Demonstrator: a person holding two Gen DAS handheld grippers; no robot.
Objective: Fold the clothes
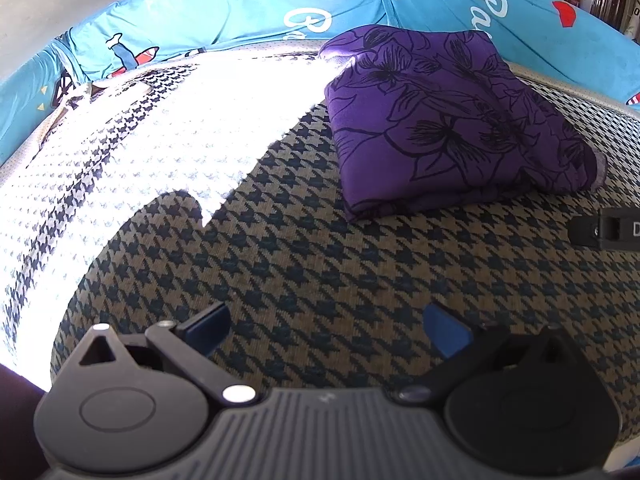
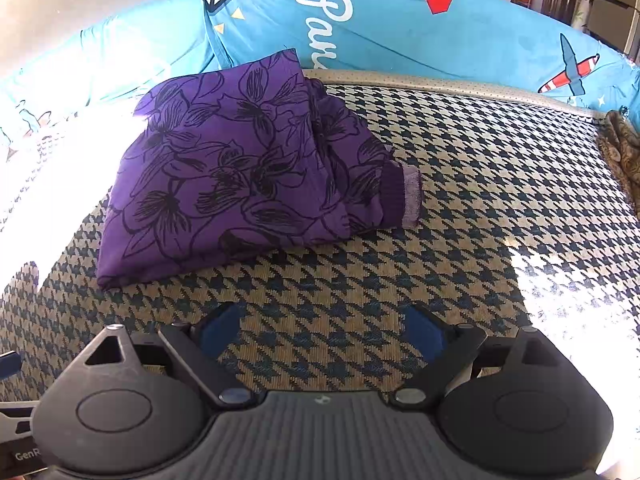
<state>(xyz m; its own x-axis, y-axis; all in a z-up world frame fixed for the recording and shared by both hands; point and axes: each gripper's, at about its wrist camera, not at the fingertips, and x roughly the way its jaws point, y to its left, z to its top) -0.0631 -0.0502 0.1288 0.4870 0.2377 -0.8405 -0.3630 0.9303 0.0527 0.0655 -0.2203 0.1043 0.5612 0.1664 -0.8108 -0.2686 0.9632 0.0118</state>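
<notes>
Both the left gripper [image 1: 326, 330] and right gripper [image 2: 322, 330] hover spread over houndstooth cloth [image 2: 480, 168], folded purple garment [image 2: 240, 168] ahead.

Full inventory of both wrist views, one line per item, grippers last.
Folded purple garment with black flower print: 1, purple and black, lying on the houndstooth cover, ribbed cuff sticking out on its right in the right wrist view.
Houndstooth woven cover: 1, tan and dark blue, spread under everything, partly washed out by sunlight.
Bright blue printed sheet with planes and white lettering: 1, blue, bunched along the far edge.
Brown patterned cloth: 1, brown, far right edge.
Left gripper: 1, black with blue pads, open, empty.
Right gripper: 1, same, open, empty.
</notes>
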